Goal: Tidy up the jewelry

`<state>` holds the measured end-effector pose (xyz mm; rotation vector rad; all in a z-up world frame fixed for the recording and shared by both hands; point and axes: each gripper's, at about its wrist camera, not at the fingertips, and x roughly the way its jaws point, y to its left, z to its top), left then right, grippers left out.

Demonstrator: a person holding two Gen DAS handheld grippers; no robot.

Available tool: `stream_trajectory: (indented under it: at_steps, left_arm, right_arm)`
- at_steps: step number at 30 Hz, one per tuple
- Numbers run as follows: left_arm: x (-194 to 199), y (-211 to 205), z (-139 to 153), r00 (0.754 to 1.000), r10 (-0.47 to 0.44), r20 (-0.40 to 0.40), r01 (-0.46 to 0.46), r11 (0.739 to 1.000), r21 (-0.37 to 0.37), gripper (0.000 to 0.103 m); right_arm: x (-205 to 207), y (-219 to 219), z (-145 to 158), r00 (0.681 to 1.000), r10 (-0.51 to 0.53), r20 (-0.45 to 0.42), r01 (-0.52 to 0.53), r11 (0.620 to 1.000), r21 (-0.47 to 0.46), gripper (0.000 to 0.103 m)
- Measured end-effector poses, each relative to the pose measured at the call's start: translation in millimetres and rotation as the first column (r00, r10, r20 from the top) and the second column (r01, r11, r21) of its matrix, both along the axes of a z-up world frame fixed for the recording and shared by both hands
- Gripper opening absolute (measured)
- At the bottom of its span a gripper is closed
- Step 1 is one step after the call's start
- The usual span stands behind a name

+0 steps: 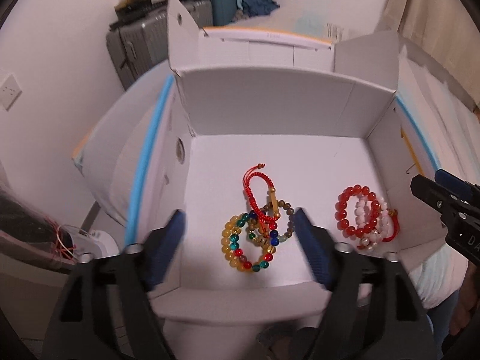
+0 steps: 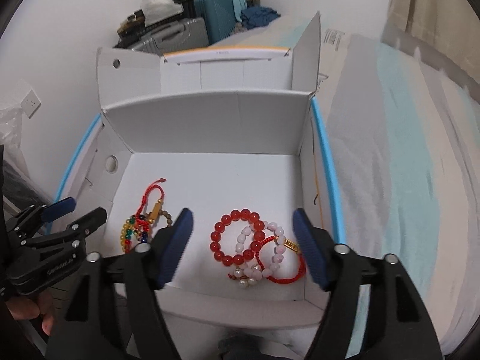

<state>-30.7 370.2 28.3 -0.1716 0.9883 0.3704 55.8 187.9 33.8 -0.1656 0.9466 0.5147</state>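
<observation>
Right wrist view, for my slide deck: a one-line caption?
Open right gripper poised over red bead bracelet and pink bracelets in a white box.

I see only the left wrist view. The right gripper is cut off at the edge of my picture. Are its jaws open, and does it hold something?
Observer: The right gripper has its jaws open and holds nothing. The red bead bracelet lies on the floor of the box, below the gap between them.
Operator: That pile is unclear in my view. Is something gold there?
Observer: Yes, a gold tube charm sits on the red cord bracelet.
</observation>
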Motion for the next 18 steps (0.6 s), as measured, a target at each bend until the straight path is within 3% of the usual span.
stream_trajectory:
  at_steps: [5,11,18]
  left_arm:
    - [-24.6,-12.3,18.1,0.998,-0.016,0.063,0.013,0.999,0.036,0.096]
    - [-50.5,-24.3,25.9,0.995,-0.008,0.1,0.003,0.999,0.05,0.097]
    - [-75.9,-33.9,21.3,0.992,-0.004,0.126,-0.002,0.999,0.044,0.097]
  right_arm:
    - [-22.3,-12.2,17.3,0.999,-0.01,0.049,0.009,0.999,0.035,0.089]
    - [-54.2,-22.8,30.2,0.994,-0.019,0.11,0.014,0.999,0.046,0.095]
    - [-87.0,-34.7,27.0,0.991,-0.037,0.125,0.031,0.998,0.048,0.095]
